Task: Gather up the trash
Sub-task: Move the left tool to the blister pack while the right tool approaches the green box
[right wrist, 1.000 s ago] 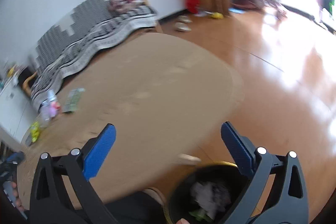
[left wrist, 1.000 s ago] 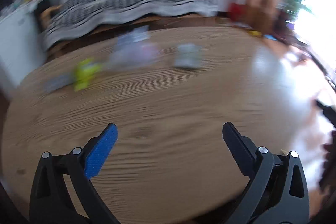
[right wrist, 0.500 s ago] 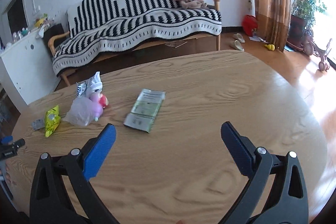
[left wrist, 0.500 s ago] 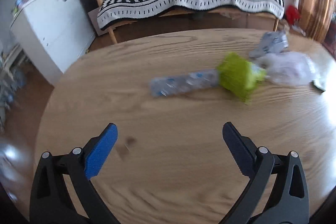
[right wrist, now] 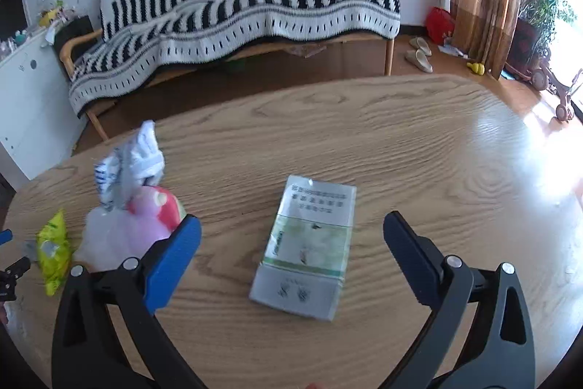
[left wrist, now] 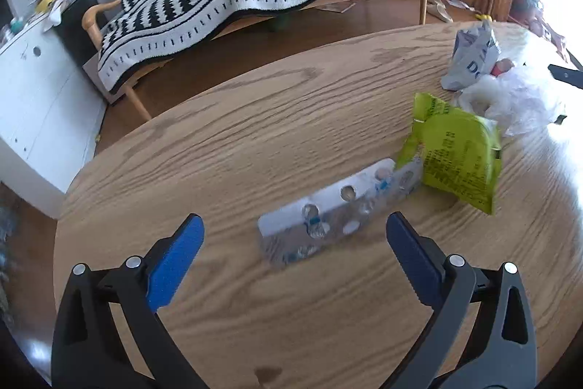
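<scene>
Your left gripper [left wrist: 293,236] is spread wide and holds nothing; a silver blister pack [left wrist: 328,214] lies flat on the wooden table [left wrist: 218,141] just ahead, between the two fingers. Your right gripper [right wrist: 291,236] is likewise wide apart and empty, with a flattened green-and-white packet [right wrist: 308,246] lying on the table between its fingers.

Past the blister pack, a yellow-green wrapper [left wrist: 455,155] overlaps its far end. Beyond that sit a clear plastic bag [left wrist: 510,97] and a crumpled white-and-blue wrapper [left wrist: 470,57], touching each other.

From your right side, the same cluster lies left of the packet, something pink and red showing through the bag.

Behind the table stands a bench with a striped blanket [right wrist: 237,13].
</scene>
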`<state>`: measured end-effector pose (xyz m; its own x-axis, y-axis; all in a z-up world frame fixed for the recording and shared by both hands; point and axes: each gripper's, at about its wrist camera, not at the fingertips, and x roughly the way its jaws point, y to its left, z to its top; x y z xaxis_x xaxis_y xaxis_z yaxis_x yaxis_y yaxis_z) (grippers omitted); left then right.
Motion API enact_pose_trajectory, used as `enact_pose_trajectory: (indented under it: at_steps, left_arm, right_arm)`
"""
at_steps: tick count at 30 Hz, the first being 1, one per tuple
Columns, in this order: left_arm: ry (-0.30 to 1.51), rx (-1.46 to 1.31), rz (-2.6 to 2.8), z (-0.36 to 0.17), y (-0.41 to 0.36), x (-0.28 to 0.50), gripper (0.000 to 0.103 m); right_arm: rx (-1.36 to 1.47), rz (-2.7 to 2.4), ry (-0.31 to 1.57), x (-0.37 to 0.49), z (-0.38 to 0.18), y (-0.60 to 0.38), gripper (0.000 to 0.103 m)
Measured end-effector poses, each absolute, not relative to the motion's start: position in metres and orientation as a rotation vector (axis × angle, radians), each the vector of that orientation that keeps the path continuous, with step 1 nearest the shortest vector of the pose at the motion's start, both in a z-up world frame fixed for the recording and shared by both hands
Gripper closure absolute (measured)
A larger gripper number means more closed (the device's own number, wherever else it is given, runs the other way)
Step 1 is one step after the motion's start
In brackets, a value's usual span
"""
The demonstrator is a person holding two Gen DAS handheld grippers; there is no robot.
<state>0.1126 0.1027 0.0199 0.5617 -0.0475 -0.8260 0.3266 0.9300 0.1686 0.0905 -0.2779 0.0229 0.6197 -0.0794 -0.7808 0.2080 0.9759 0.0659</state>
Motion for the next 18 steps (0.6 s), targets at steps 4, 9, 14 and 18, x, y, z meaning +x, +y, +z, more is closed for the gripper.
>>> enact_pose_trajectory:
  at_steps: [4,9,14,18]
  left_arm:
    - [0.969,0.298,-0.217,0.010,0.100,0.124,0.006]
    - [0.984,0.304,-0.214,-0.001,0.091,0.124,0.006]
    - [0.990,0.286,-0.238,0.001,0.074,0.118,0.006]
    - [0.988,0.237,-0.275,0.008,0.060,0.101,0.006]
  right_arm:
    - [0.100,-0.175,0.957,0.098,-0.002,-0.273,0.006]
    - [0.079,-0.160,0.964,0.094,-0.010,-0.278,0.006]
    - [0.073,-0.147,0.959,0.087,-0.009,-0.287,0.006]
    - [0.074,-0.143,0.958,0.085,-0.009,-0.289,0.006]
